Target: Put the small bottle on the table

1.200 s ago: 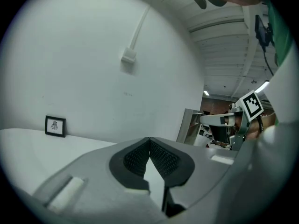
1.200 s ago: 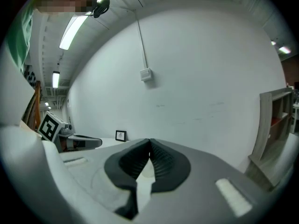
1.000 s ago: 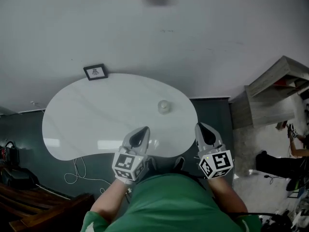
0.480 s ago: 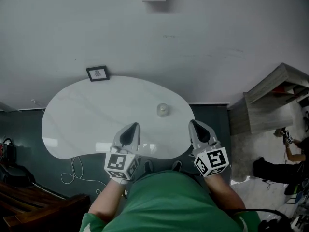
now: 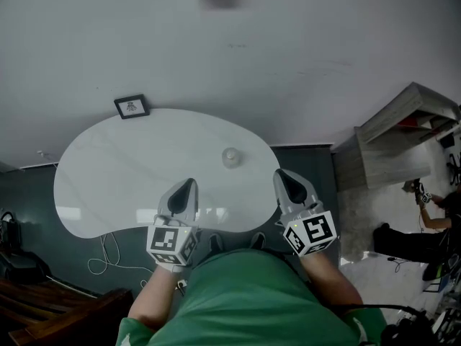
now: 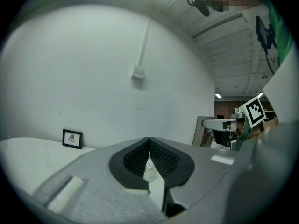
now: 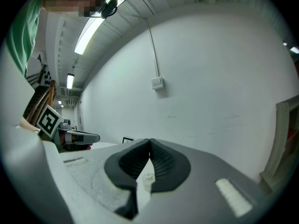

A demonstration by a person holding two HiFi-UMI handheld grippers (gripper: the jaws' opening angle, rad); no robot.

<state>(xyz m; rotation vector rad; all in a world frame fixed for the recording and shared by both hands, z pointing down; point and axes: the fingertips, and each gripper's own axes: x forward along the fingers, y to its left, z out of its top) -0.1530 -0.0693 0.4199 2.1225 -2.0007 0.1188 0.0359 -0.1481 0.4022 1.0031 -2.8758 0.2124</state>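
Head view: a white, kidney-shaped surface (image 5: 108, 171) stands against a pale wall (image 5: 302, 56). The small bottle (image 5: 230, 157) stands upright on the surface, in its right half and toward its far edge, with nothing touching it. A small picture frame (image 5: 131, 107) stands at the surface's far left edge, against the wall.

The left claw (image 5: 186, 187) is over the surface's near edge. The right claw (image 5: 282, 179) is over the surface's near right edge. Both are well short of the bottle and point toward the wall.

Left gripper view: the left claw (image 6: 149, 140) is fully closed, its ribbed pads meeting at the tips with nothing gripped. The bottle (image 6: 150, 172) shows beyond them on the surface, through the gap below the tips.

Right gripper view: the right claw (image 7: 149, 141) is likewise closed at the tips and empty. The bottle (image 7: 147, 181) shows beyond it.
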